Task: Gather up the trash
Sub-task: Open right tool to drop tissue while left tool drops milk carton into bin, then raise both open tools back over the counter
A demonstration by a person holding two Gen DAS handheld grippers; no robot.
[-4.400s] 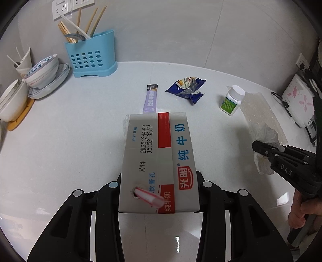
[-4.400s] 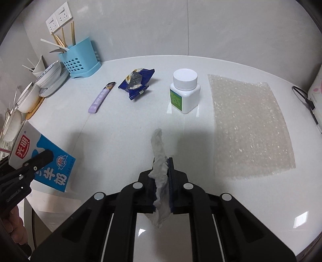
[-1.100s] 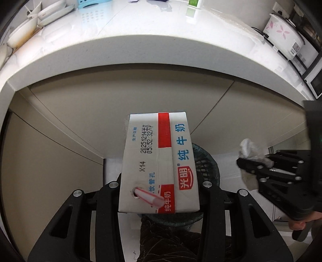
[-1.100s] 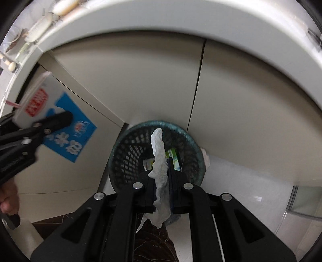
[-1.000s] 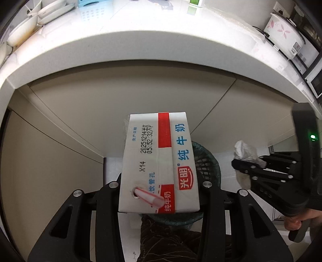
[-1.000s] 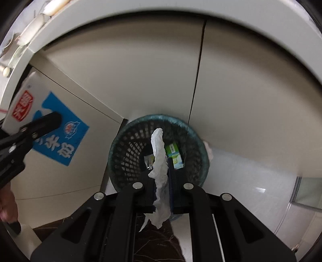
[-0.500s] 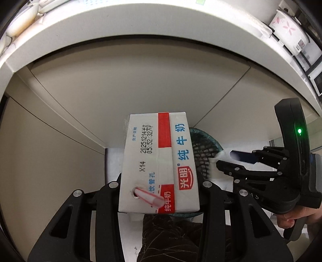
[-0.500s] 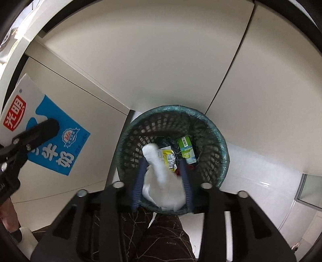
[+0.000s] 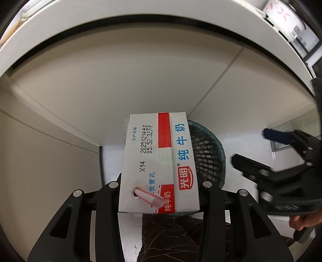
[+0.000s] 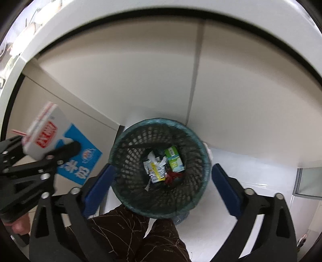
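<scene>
Milk carton (image 9: 159,161) clamped between left jaws.

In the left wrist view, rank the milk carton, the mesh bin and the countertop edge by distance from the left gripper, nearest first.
1. Milk carton: clamped between the left gripper fingers.
2. Mesh bin: below, just right of the carton.
3. Countertop edge: farthest, arching overhead.

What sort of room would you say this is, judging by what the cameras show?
Most likely a home kitchen. A white countertop curves over beige cabinet doors, a mesh waste basket stands on the floor below, and an appliance with a flower print sits on the counter.
</scene>
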